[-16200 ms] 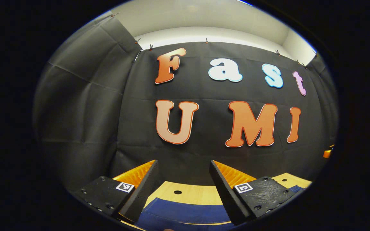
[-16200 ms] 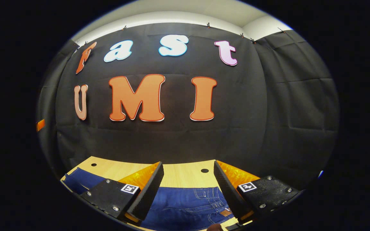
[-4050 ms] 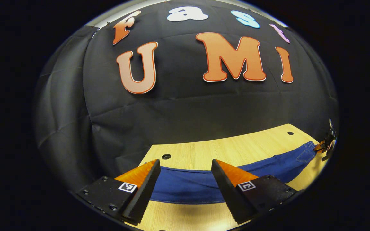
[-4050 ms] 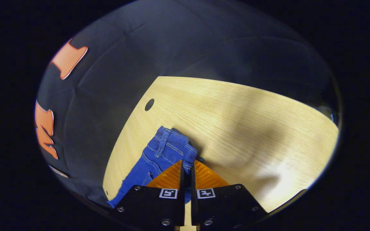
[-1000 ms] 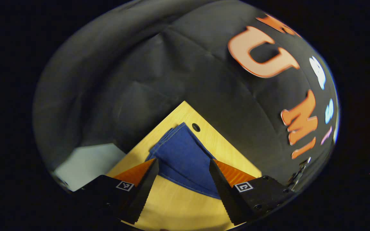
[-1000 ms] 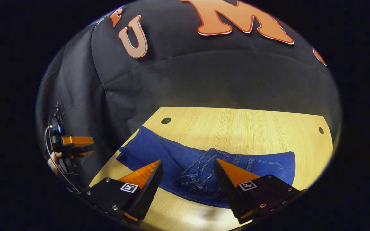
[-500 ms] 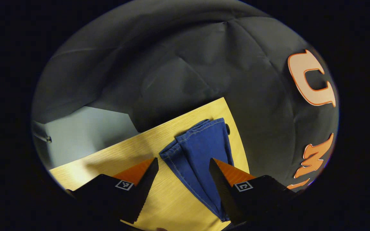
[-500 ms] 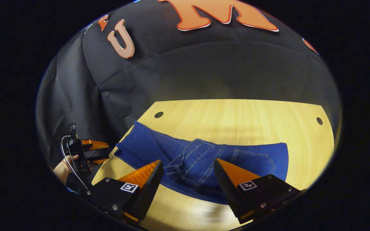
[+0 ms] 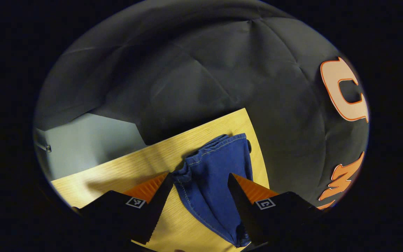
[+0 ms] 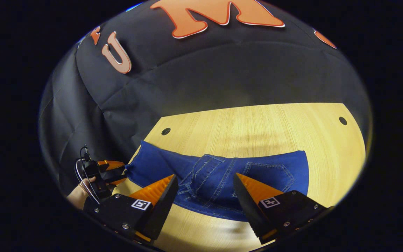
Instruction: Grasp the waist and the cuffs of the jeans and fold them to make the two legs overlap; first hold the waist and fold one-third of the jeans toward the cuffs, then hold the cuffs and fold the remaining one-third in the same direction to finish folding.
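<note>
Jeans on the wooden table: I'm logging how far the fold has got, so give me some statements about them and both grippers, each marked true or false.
1. The jeans lie on the wooden table. True.
2. The right gripper is shut on the waist. False: its fingers are spread open above the denim.
3. The left gripper is open at the cuffs. True.
4. The waist end already lies folded over the legs. True.
5. The jeans hang off the table. False: they lie flat on it.
</note>
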`<move>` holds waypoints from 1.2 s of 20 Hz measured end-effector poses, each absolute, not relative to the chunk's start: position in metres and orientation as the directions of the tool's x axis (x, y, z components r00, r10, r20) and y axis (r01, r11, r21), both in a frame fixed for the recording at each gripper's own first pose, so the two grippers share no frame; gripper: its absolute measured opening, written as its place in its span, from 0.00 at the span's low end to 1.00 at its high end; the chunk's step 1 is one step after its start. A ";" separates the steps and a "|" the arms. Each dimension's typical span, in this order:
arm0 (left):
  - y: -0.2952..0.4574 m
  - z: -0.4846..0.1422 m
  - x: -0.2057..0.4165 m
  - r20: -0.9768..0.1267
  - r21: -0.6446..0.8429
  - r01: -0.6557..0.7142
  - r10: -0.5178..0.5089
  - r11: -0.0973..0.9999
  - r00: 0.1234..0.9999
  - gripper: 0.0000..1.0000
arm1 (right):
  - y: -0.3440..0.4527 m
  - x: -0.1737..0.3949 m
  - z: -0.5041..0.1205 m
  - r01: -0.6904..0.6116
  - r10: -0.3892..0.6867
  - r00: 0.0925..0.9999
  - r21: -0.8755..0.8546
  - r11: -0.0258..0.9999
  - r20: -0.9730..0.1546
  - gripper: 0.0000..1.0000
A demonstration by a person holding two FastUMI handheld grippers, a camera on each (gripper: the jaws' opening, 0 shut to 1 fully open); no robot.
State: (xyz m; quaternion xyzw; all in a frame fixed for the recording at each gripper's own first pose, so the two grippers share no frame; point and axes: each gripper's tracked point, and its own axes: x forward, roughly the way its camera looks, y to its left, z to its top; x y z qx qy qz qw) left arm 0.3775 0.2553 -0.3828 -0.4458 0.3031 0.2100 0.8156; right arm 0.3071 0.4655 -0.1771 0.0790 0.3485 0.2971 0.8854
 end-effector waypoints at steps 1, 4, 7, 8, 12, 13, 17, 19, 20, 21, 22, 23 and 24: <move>0.251 -0.384 0.388 -0.672 -0.615 -0.599 0.058 0.513 0.739 0.98 | 0.464 0.307 -0.177 -0.465 0.576 0.584 0.346 0.815 -0.572 0.98; 0.243 -0.394 0.414 -0.666 -0.595 -0.570 0.049 0.566 0.744 0.85 | 0.458 0.309 -0.178 -0.437 0.548 0.601 0.335 0.835 -0.582 0.98; 0.236 -0.407 0.424 -0.701 -0.524 -0.570 0.058 0.633 0.711 0.67 | 0.442 0.306 -0.180 -0.404 0.521 0.623 0.331 0.853 -0.583 0.98; 0.244 -0.412 0.419 -0.730 -0.456 -0.608 0.117 0.650 0.674 0.43 | 0.436 0.305 -0.181 -0.394 0.511 0.629 0.326 0.859 -0.586 0.98; 0.224 -0.385 0.426 -0.687 -0.512 -0.539 0.059 0.669 0.724 0.05 | 0.418 0.302 -0.181 -0.353 0.492 0.644 0.343 0.870 -0.585 0.98; 0.215 -0.367 0.431 -0.663 -0.517 -0.510 0.056 0.687 0.747 0.02 | 0.413 0.303 -0.182 -0.343 0.488 0.649 0.348 0.873 -0.584 0.98; 0.171 -0.288 0.449 -0.580 -0.480 -0.357 0.016 0.801 0.815 0.04 | 0.392 0.308 -0.177 -0.314 0.462 0.679 0.344 0.885 -0.571 0.98; 0.123 -0.259 0.462 -0.540 -0.490 -0.283 -0.033 0.825 0.841 0.02 | 0.378 0.311 -0.170 -0.310 0.452 0.699 0.335 0.890 -0.554 0.98; 0.103 -0.246 0.466 -0.518 -0.487 -0.243 -0.054 0.839 0.854 0.02 | 0.373 0.312 -0.166 -0.312 0.450 0.708 0.331 0.891 -0.544 0.98; 0.082 -0.231 0.469 -0.498 -0.479 -0.203 -0.074 0.854 0.864 0.02 | 0.366 0.314 -0.161 -0.316 0.448 0.720 0.325 0.892 -0.530 0.98; 0.060 -0.213 0.468 -0.479 -0.470 -0.162 -0.096 0.867 0.872 0.02 | 0.357 0.316 -0.155 -0.317 0.442 0.733 0.314 0.895 -0.517 0.98; 0.040 -0.198 0.466 -0.465 -0.459 -0.125 -0.118 0.880 0.877 0.02 | 0.347 0.318 -0.149 -0.318 0.433 0.748 0.302 0.899 -0.503 0.98; 0.018 -0.186 0.467 -0.449 -0.451 -0.087 -0.141 0.888 0.882 0.01 | 0.338 0.320 -0.143 -0.318 0.425 0.764 0.290 0.903 -0.485 0.98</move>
